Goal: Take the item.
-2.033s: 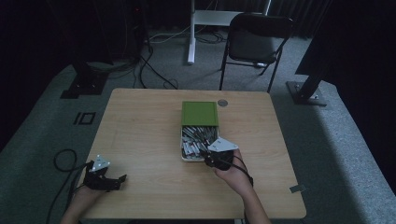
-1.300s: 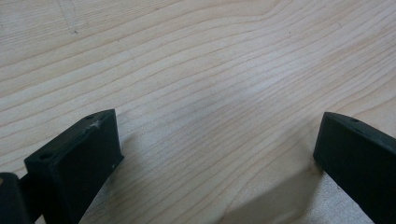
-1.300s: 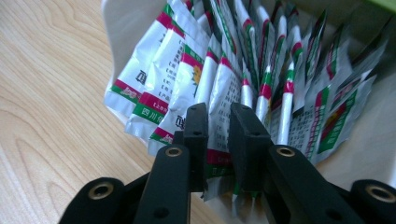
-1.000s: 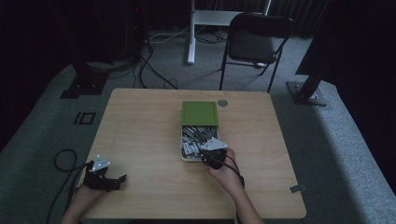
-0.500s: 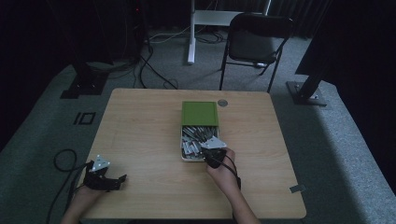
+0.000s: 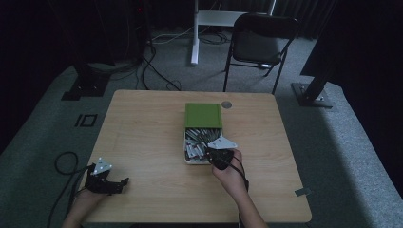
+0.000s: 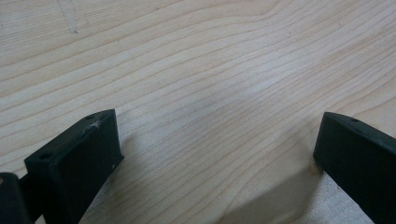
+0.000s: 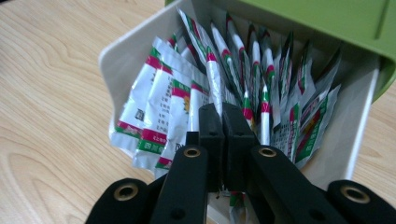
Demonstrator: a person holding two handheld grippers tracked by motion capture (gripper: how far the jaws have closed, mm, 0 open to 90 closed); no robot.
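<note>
The right gripper (image 8: pixel 223 140) dips its fingers, pressed together, into upright sachets (image 8: pixel 219 88) packed in a white box (image 6: pixel 187 159) under a green lid (image 6: pixel 203 115) mid-worktop (image 6: pixel 142 128) — whether they pinch one is unclear — while the left gripper (image 6: pixel 105 180), fingers wide, rests well apart in a dim room.

High view dim, dark surroundings; gripper views brighter, soft shadows on wood, near tool parts slightly blurred.
</note>
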